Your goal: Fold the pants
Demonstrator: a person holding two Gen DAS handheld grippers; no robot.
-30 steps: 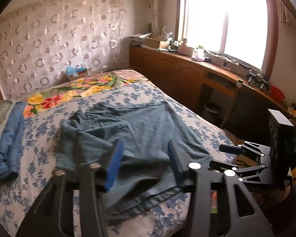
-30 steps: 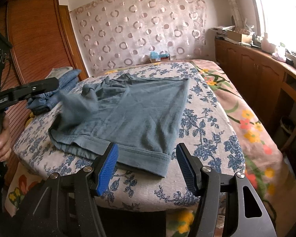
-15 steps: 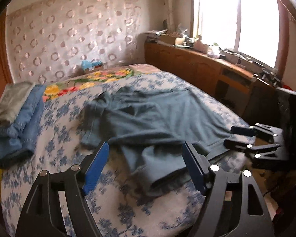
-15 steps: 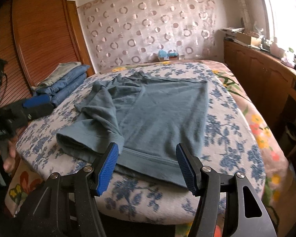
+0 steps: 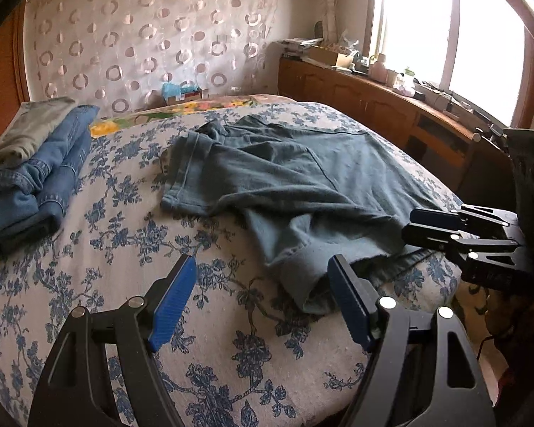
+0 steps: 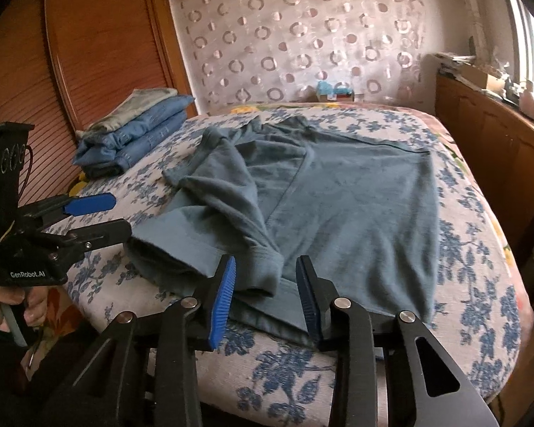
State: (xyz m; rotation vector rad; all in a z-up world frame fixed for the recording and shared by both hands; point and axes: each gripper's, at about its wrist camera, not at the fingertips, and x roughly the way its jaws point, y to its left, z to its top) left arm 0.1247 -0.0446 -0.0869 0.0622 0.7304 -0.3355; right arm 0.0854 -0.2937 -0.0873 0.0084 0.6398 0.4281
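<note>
Pants (image 6: 338, 213) spread on bed (image 6: 480, 284) ahead of both tools, one leg flopped over | right tool (image 6: 267, 291) closing around hem, not yet pinching; left tool (image 5: 263, 299) wide, empty | folding barely begun; stacked jeans (image 5: 35, 185) far left

Floral bedspread (image 5: 131, 267) — folded jeans stack (image 5: 35, 178) at edge; wooden cabinets (image 5: 356, 103) under window (image 5: 445, 28).

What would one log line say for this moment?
task: fold pants | pants: half-folded on bed | left tongs: open, empty | right tongs: closing around pant hem
</note>
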